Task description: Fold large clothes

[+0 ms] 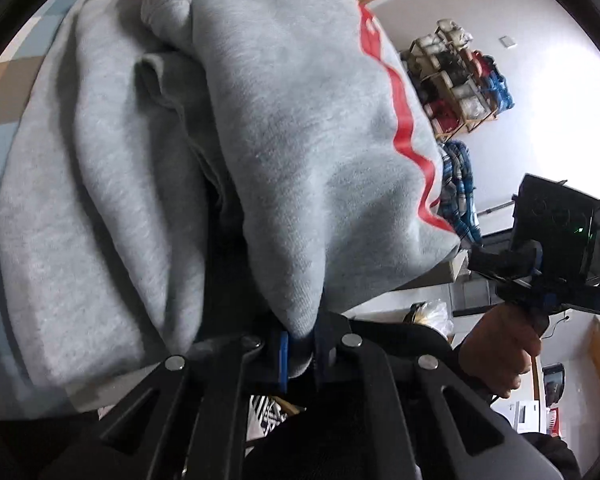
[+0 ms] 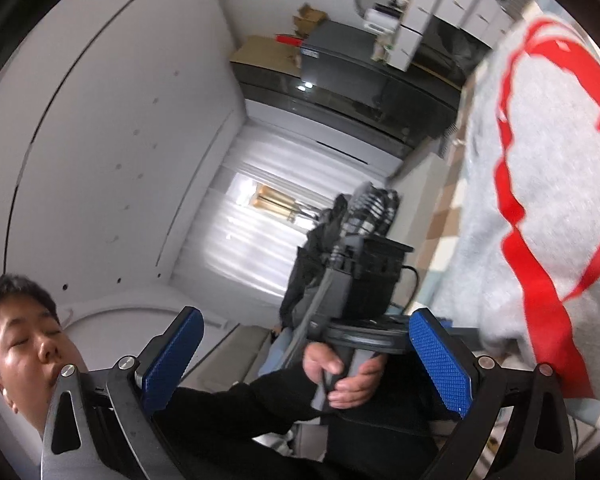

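Observation:
A grey hoodie (image 1: 228,152) with a red print fills most of the left wrist view, bunched in thick folds and hanging in the air. My left gripper (image 1: 296,350) is shut on a fold of its fabric, pinched between the blue pads. In the right wrist view the same hoodie (image 2: 540,208) hangs at the right edge, red print facing the camera. My right gripper (image 2: 306,360) stands open, blue pads (image 2: 440,360) wide apart with nothing between them, just left of the cloth. Behind it, a person's hand (image 2: 348,380) holds the left gripper's handle.
A wooden shelf (image 1: 456,80) stuffed with bundles stands by the white wall, with a blue plaid garment (image 1: 460,184) beside it. A checkered floor (image 1: 16,80) lies beyond the hoodie. A dark cabinet (image 2: 340,80) carries cardboard boxes (image 2: 260,52). The person in a black sleeve (image 2: 240,408) is close.

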`<state>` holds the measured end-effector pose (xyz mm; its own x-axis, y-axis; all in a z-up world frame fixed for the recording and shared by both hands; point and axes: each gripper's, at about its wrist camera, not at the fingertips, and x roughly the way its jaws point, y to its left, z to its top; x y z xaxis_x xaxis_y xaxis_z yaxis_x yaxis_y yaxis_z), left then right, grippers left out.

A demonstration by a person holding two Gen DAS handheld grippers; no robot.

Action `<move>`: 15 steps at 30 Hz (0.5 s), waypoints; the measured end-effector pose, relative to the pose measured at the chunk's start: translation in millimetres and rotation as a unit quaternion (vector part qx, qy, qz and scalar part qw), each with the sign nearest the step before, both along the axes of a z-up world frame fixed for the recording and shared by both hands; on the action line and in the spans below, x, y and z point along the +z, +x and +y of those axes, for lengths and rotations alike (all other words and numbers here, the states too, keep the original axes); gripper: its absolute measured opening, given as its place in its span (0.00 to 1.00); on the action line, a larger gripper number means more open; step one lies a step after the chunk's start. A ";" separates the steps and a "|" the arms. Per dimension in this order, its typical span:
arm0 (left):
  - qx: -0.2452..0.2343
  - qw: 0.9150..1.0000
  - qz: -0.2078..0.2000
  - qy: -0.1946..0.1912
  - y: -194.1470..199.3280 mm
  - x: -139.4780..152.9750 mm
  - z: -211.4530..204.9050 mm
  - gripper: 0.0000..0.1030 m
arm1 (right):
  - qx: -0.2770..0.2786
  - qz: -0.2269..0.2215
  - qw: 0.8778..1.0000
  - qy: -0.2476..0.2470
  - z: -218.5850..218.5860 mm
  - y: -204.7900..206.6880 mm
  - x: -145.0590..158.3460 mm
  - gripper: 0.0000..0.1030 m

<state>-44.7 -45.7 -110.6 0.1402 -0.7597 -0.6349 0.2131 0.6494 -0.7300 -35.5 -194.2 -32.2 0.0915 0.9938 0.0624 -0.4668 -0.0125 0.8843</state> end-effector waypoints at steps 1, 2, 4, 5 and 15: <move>0.003 1.000 0.001 0.000 0.7 1.2 4.1 0.04 | 0.000 -0.012 1.000 0.012 -2.3 -2.5 3.8 1.00; 0.007 1.000 0.000 -0.001 1.1 4.0 6.8 0.04 | 0.000 -0.019 1.000 0.023 -5.4 -4.8 6.4 1.00; 0.015 1.000 -0.018 0.006 1.7 10.7 15.5 0.04 | -0.005 -0.030 0.999 0.043 -13.7 -8.5 9.9 1.00; 0.015 1.000 -0.023 0.007 2.0 13.5 19.7 0.04 | -0.010 -0.032 0.998 0.050 -16.8 -8.0 10.7 1.00; 0.013 0.995 -0.085 0.052 22.0 33.4 36.8 0.04 | -0.047 0.089 0.993 -0.063 -5.2 24.8 -39.5 1.00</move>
